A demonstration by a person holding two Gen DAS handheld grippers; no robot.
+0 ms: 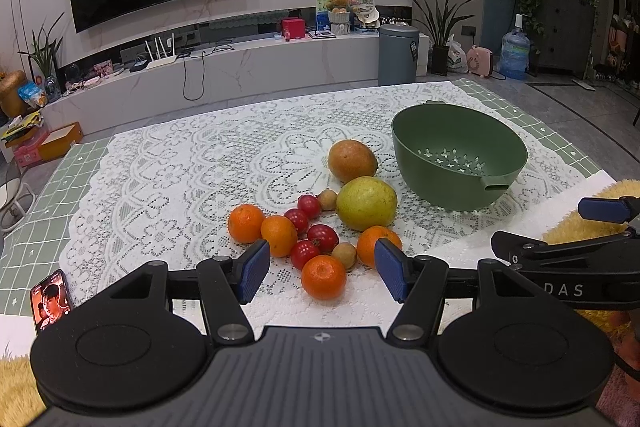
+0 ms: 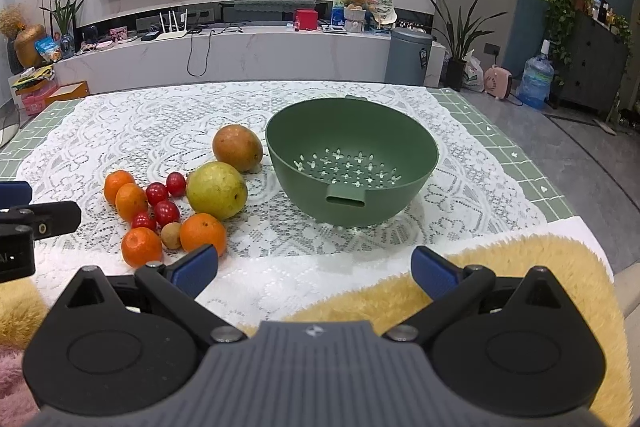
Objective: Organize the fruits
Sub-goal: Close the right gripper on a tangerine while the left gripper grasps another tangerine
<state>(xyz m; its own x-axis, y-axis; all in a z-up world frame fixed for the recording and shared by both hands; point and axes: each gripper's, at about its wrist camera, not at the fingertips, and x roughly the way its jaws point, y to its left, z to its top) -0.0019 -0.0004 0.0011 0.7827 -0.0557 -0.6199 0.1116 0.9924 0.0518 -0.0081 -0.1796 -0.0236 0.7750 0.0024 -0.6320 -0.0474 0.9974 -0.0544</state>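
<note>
A cluster of fruit lies on the lace tablecloth: a reddish mango [image 1: 352, 160] [image 2: 237, 147], a green-yellow pear [image 1: 366, 203] [image 2: 216, 190], several tangerines [image 1: 323, 277] [image 2: 141, 252], several small red fruits [image 1: 322, 237] [image 2: 166, 213] and brown longans [image 1: 344, 254] [image 2: 171, 235]. An empty green colander bowl [image 1: 460, 163] [image 2: 352, 167] stands to their right. My left gripper [image 1: 322, 267] hovers open just short of the nearest tangerine, nothing between its blue pads. My right gripper [image 2: 316, 269] hangs open over the table's near edge, in front of the bowl, holding nothing.
A phone [image 1: 51, 301] with a lit screen lies at the table's near left corner. A yellow fluffy cushion [image 2: 520, 267] sits along the near right edge. Beyond the table are a TV wall, a grey bin [image 1: 398, 55], plants and a water jug.
</note>
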